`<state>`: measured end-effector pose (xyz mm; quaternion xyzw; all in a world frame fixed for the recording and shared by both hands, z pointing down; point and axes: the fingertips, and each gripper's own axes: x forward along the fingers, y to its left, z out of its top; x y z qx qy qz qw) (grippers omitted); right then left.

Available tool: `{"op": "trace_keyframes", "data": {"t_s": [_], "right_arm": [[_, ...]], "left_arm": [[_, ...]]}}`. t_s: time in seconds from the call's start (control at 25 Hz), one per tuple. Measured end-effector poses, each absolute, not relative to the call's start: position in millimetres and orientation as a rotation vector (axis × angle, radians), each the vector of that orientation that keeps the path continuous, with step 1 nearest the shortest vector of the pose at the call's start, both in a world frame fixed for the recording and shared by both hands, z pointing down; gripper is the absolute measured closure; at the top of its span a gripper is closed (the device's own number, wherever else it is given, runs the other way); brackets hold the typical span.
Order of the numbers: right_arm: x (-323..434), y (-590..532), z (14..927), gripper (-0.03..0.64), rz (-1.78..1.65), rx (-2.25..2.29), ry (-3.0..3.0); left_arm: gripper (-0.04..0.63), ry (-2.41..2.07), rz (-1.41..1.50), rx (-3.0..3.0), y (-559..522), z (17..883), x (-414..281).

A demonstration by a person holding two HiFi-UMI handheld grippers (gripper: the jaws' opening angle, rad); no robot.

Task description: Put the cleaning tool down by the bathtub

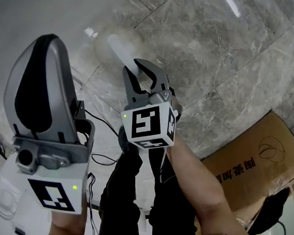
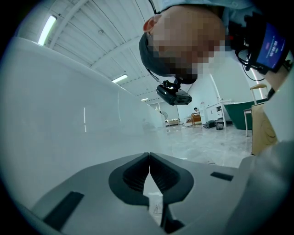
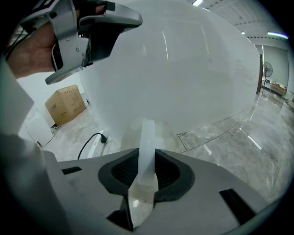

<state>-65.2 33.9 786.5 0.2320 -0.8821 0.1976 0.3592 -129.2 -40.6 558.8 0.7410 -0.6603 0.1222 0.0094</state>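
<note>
In the head view, I am looking down at the right gripper (image 1: pixel 140 78), which is clamping the pale, translucent handle of the cleaning tool (image 1: pixel 119 49). The handle is reaching out from the jaws toward the foot of the white bathtub (image 1: pixel 39 2), over the grey marble floor (image 1: pixel 219 54). The left gripper (image 1: pixel 46 38) is sitting large at the left with its jaws closed, and a cardboard box (image 1: pixel 255 165) is lying on the floor to the right. In the left gripper view, the jaws are meeting tip to tip with nothing between them, and the bathtub wall is filling the left side. In the right gripper view, both pads are pressing on the tool's handle, which is standing up between them and pointing at the base of the tub just ahead. I cannot tell whether its far end is touching the floor. A black cable (image 3: pixel 89 140) is trailing on the floor to the left.
</note>
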Motion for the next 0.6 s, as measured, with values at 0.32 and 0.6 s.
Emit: {"op": "trace_keyframes", "data": {"t_s": [0.32,0.6], "right_arm": [[-68.4,26.9,808.8,0.517,0.491,0.571,-2.275],[-74.4,27.0,831.4,0.509,0.490,0.553,-2.256]], "left_arm": [[0.578,-2.060,0.393,2.322,-48.1,573.4,-130.2],[0.578,-2.067,0.404,2.312,-45.3,583.4,-134.0]]}}
